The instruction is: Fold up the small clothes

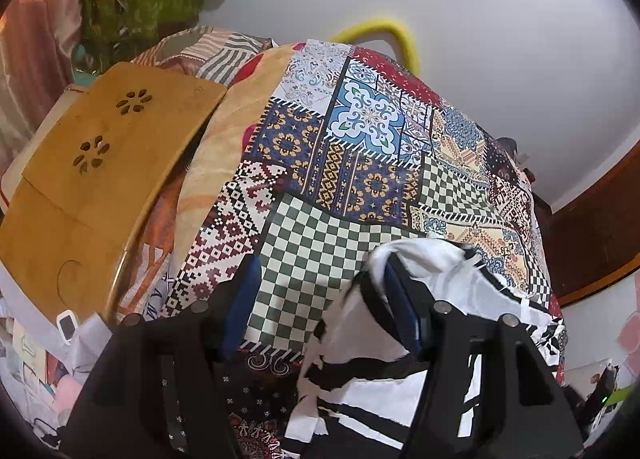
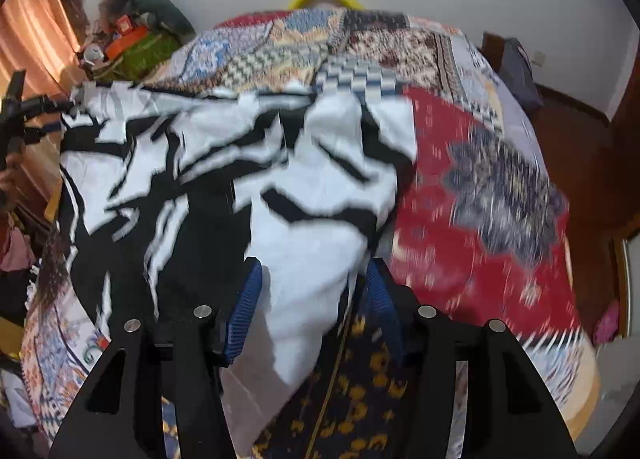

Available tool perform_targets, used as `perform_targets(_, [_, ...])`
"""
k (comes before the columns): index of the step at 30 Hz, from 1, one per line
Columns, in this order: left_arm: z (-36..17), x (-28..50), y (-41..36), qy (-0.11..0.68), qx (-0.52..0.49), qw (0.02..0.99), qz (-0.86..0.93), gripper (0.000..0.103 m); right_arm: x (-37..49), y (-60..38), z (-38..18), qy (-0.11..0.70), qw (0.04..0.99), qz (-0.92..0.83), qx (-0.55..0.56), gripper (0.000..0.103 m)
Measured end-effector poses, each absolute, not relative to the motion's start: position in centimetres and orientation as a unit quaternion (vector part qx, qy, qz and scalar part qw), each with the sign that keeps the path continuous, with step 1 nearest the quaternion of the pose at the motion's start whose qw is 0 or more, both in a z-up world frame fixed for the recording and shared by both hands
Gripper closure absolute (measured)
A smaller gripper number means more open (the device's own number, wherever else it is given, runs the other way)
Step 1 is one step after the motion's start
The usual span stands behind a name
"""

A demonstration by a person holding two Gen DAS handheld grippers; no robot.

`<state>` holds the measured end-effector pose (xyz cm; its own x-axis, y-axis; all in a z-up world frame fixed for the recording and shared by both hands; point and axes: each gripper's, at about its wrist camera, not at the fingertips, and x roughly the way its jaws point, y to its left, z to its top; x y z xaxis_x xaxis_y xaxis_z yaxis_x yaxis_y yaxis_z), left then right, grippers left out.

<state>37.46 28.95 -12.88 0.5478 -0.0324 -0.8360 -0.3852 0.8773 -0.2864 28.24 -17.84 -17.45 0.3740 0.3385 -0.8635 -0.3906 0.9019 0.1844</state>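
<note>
Right hand-held gripper [image 2: 312,311] around black-and-white garment [image 2: 240,163]

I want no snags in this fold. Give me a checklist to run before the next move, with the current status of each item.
1. Right tool gripping garment: ok, white cloth is bunched between its pads.
2. Left tool open: ok, jaws apart, only bedspread between them.
3. Garment clear of left tool: not ok, cloth drapes over one side.
4. Garment lying flat: not ok, crumpled.
5. Fold edges even: cannot tell, right view is blurred.
</note>
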Motion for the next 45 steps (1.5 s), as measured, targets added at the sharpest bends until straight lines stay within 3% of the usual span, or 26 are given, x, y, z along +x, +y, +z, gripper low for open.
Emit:
perform_targets(8, [-11.8, 37.2, 28.1, 0.453, -0.183, 0.864, 0.121, 0.027, 26.9, -17.0, -19.3, 0.537, 0.809, 0.237, -0.013, 0.052])
perform_targets(9, [-12.4, 36.9, 27.7, 0.461, -0.161, 0.863, 0.131, 0.027, 26.8, -16.8, -19.3, 0.538, 0.808, 0.241, -0.014, 0.055])
perform_targets(11, [-14.4, 36.0, 26.9, 0.486, -0.123, 0.854, 0.138, 0.027, 26.5, -16.3, -19.4, 0.537, 0.803, 0.259, -0.014, 0.074])
perform_targets(18, [-24.3, 31.4, 23.7, 0.593, -0.051, 0.794, 0.123, 0.027, 26.0, -16.3, -19.5, 0.536, 0.800, 0.267, -0.012, 0.088])
perform_targets(20, [-25.2, 29.9, 21.6, 0.585, 0.008, 0.801, 0.128, 0.027, 25.7, -16.6, -19.5, 0.541, 0.798, 0.266, -0.018, 0.091])
perform_targets(23, [-25.1, 27.8, 19.2, 0.585, 0.042, 0.801, 0.120, 0.028, 25.2, -17.4, -19.5, 0.546, 0.796, 0.259, -0.031, 0.092])
perform_targets(30, [-24.5, 21.7, 17.4, 0.596, -0.024, 0.800, 0.064, 0.028, 24.3, -19.3, -18.7, 0.552, 0.797, 0.237, -0.065, 0.090])
perform_targets(36, [-23.8, 18.9, 17.9, 0.580, -0.079, 0.809, 0.061, 0.028, 23.9, -19.8, -13.4, 0.499, 0.832, 0.221, -0.100, 0.087])
perform_targets(41, [-21.3, 19.0, 18.6, 0.539, -0.060, 0.835, 0.089, 0.029, 24.8, -16.0, -8.9, 0.455, 0.844, 0.266, -0.096, 0.078])
perform_targets(45, [-19.4, 20.4, 19.1, 0.507, -0.040, 0.855, 0.102, 0.029, 26.0, -10.1, -7.9, 0.440, 0.832, 0.322, -0.104, 0.077])
